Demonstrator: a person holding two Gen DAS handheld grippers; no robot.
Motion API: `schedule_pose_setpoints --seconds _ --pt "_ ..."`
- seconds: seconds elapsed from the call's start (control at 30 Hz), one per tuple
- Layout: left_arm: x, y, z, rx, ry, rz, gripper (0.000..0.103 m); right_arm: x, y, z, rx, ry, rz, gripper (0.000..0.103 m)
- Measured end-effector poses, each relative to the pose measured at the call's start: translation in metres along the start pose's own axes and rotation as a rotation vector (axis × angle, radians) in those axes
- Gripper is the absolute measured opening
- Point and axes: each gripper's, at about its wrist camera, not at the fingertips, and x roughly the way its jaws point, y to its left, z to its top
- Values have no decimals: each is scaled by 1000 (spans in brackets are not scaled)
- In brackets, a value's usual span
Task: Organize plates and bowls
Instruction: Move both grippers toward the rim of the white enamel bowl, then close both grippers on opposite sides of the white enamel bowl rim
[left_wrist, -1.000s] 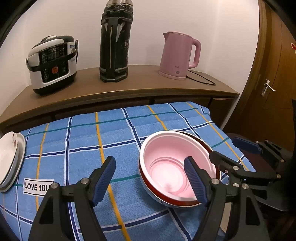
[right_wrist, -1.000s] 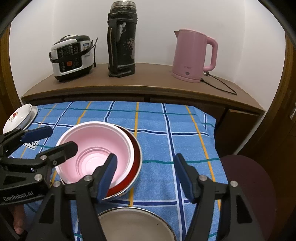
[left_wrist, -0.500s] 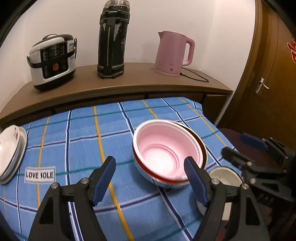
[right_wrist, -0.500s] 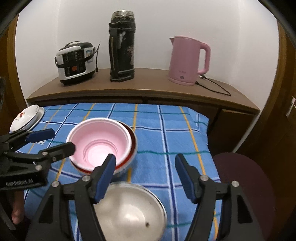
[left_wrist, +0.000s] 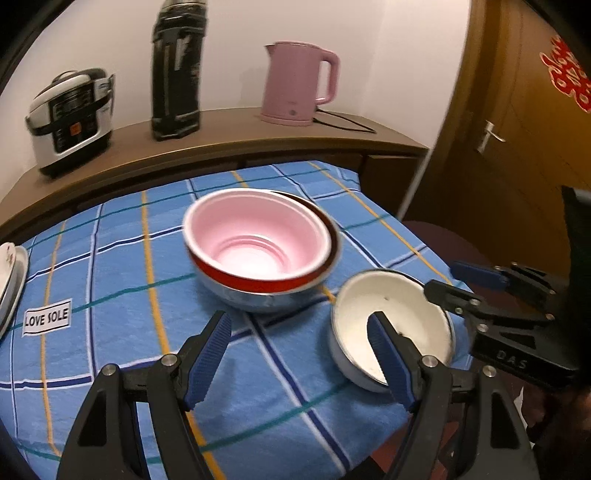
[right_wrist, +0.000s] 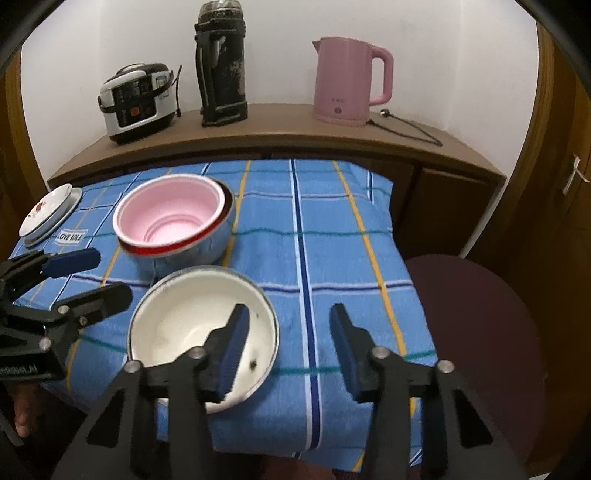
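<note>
I am pulling back from the nested pink bowl (right_wrist: 173, 214); right gripper (right_wrist: 286, 341) jaws are closing around the newly visible white bowl's (right_wrist: 184, 325) rim, left gripper (left_wrist: 299, 354) gaping empty.

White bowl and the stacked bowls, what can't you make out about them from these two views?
- White bowl: near rim hidden behind the right tool's finger, right wrist view; contact unclear.
- Dark speck inside it: too small to identify.
- Stacked bowls: motion-blurred, left wrist view; count uncertain.
- Plates: cut off by the left edge.
</note>
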Motion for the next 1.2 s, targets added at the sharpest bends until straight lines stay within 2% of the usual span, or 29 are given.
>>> schedule_pose_setpoints --seconds 0.07,0.13,0.27,0.37,0.4,0.43,0.83,1.2 --pt "1 -7 -3 18 5 -18 74 1 -2 -5 5 10 5 38" --pt "4 -11 -4 27 20 -28 60 3 -3 -9 12 16 12 36" --pt "13 -15 -7 29 56 -47 46 8 -1 -13 13 27 27 29" --pt "16 -18 -11 30 73 -72 35 11 2 -16 14 32 52 20" --pt "19 -19 -12 27 83 -89 26 11 4 -16 14 29 59 17" --pt "20 -20 -13 26 93 -101 24 11 5 -17 14 27 65 13" --pt "12 -25 -13 29 73 -93 23 -6 7 -13 30 -25 65 14" --pt "-15 -23 -4 22 -17 -76 23 -34 15 -2 8 -101 79 14"
